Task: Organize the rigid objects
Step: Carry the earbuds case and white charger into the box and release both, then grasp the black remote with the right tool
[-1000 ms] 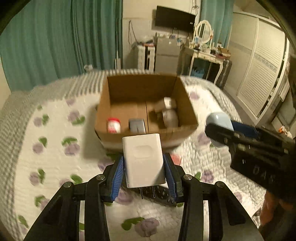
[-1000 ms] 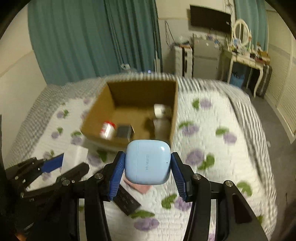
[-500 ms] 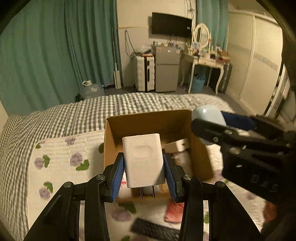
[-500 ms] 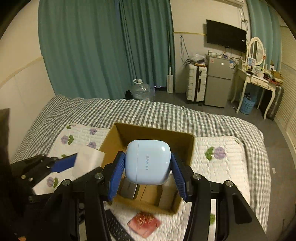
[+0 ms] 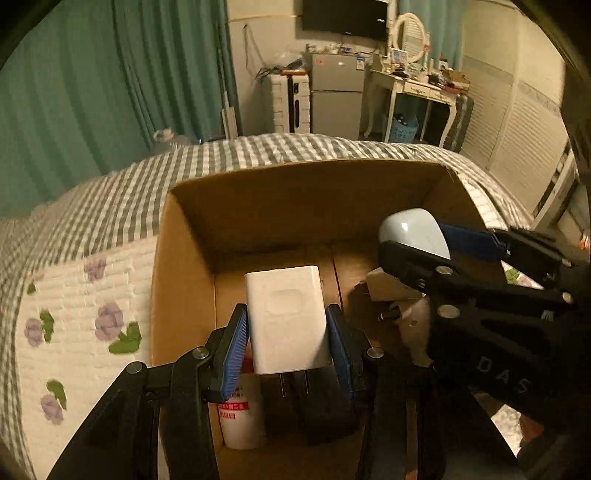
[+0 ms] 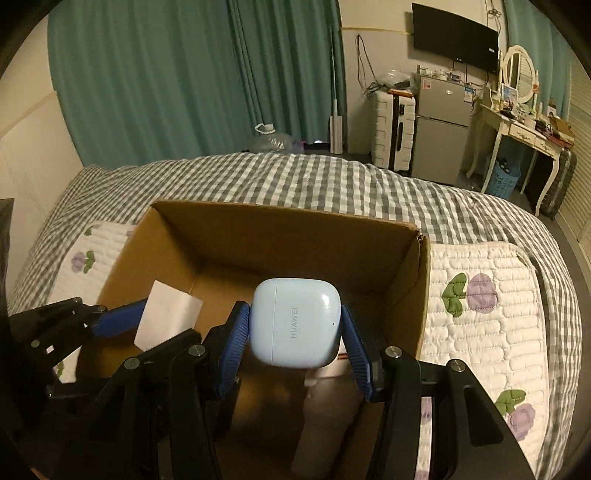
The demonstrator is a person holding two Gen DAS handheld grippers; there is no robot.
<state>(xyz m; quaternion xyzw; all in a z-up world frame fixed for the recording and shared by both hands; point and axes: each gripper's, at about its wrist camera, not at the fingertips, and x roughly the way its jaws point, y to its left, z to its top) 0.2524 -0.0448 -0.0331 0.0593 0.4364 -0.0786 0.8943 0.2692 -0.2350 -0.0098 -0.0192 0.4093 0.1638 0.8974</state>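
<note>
Left gripper (image 5: 286, 341) jaws opening around white rectangular plastic charger (image 5: 286, 319) above brown cardboard box (image 5: 295, 192). Right gripper (image 6: 295, 341) jaws clamped on pale-blue rounded earbud case (image 6: 295, 326). Possible hard drop onto white bottle (image 5: 240, 421) below.

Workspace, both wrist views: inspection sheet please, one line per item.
Surface: bed with floral quilt over checked cover.
Job's things: open cardboard box; white charger and blue earbud case both held over it.
Clutter: red-labelled white bottle and other items, too dim to name, inside the box.
Grippers: left gripper jaws opening, charger between them; right gripper shut on the earbud case.
Cables: wires on the wall by the TV.
Surroundings: teal curtains, small fridge, dressing table.
</note>
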